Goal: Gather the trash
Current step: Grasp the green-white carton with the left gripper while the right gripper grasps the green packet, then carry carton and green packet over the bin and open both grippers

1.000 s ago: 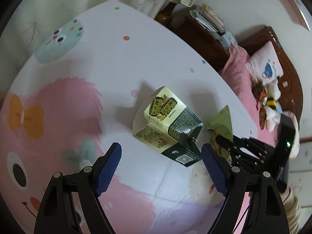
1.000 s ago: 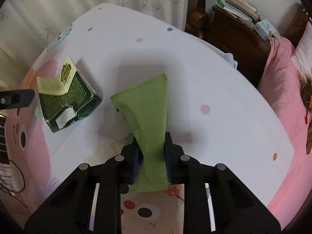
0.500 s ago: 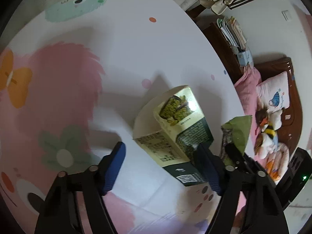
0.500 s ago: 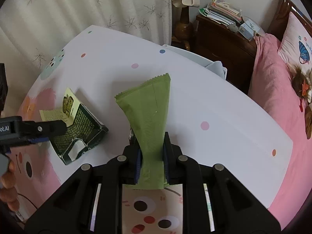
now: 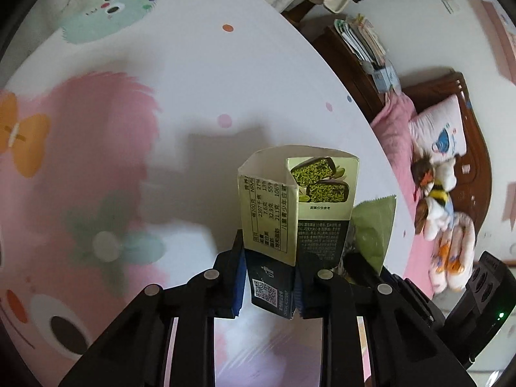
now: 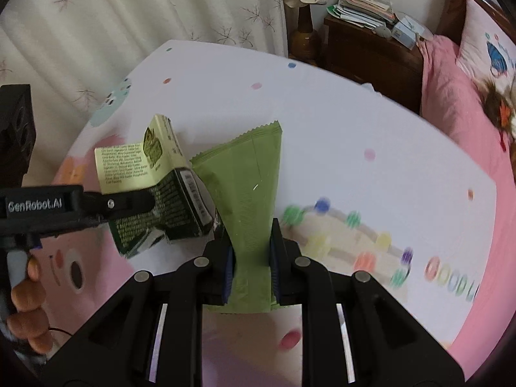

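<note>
Left wrist view: looks forward and down along its fingers, very close on the carton (image 5: 290, 219), cartoon bedspread (image 5: 129, 129) behind. Right wrist view: same arrangement, close on the green wrapper (image 6: 251, 200). Shared between views: carton, wrapper, bedspread, nightstand (image 6: 371, 54), pink bed (image 5: 396, 119).
</note>
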Demonstrator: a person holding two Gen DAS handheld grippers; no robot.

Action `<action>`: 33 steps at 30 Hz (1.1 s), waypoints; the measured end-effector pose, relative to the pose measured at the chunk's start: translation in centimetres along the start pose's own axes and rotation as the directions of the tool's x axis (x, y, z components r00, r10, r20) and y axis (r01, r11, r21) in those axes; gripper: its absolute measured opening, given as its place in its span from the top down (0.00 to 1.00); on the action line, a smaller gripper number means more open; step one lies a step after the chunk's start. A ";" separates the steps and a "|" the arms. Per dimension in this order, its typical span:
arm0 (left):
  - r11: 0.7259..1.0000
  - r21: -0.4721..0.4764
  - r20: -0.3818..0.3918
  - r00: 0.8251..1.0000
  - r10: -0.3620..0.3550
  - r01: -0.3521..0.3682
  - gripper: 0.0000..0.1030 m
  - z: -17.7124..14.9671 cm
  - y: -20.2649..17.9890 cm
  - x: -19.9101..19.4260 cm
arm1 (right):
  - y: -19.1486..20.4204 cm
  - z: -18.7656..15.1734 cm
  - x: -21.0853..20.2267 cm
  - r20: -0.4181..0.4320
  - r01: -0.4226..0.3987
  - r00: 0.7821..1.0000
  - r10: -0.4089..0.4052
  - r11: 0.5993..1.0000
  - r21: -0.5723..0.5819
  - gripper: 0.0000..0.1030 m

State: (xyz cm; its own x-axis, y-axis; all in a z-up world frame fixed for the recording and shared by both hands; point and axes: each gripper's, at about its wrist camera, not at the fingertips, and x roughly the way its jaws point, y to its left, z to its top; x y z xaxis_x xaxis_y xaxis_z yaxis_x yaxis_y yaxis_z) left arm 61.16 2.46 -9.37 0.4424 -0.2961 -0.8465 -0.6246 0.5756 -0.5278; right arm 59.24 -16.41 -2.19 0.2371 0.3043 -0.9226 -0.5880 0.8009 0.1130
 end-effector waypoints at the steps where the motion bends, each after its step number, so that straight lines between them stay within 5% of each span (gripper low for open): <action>1: 1.000 0.015 -0.001 1.000 0.000 0.000 0.77 -0.3 0.1 -0.6 | 0.3 -0.7 -0.5 0.003 0.002 1.000 -0.002 1.000 0.011 0.85; 9: 0.969 0.246 0.002 1.000 0.024 -0.024 0.77 -4.9 2.7 -7.6 | 6.0 -7.4 -4.8 0.030 0.007 0.999 -0.010 0.995 0.098 0.85; 16: 0.879 0.474 -0.001 0.999 0.045 -0.039 0.77 -12.4 8.4 -15.4 | 15.0 -14.8 -8.4 0.058 0.038 0.997 -0.052 0.976 0.216 0.85; 23: 0.821 0.571 -0.021 0.999 0.033 -0.015 0.77 -17.3 18.9 -24.2 | 23.9 -21.5 -10.0 0.043 0.082 0.994 -0.100 0.945 0.317 0.85; 33: 0.730 0.682 -0.014 0.997 0.075 -0.045 0.77 -20.4 26.9 -28.8 | 32.5 -29.2 -10.7 0.020 0.073 0.996 -0.090 0.901 0.427 0.85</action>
State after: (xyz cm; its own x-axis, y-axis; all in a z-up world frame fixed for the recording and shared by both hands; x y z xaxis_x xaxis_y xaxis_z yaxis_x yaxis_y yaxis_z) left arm 18.50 10.92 -0.64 0.3855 -0.2632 -0.8844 -0.0366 0.9533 -0.2997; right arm 15.00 -8.70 0.54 0.3044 0.2413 -0.9215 -0.1829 0.9642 0.1921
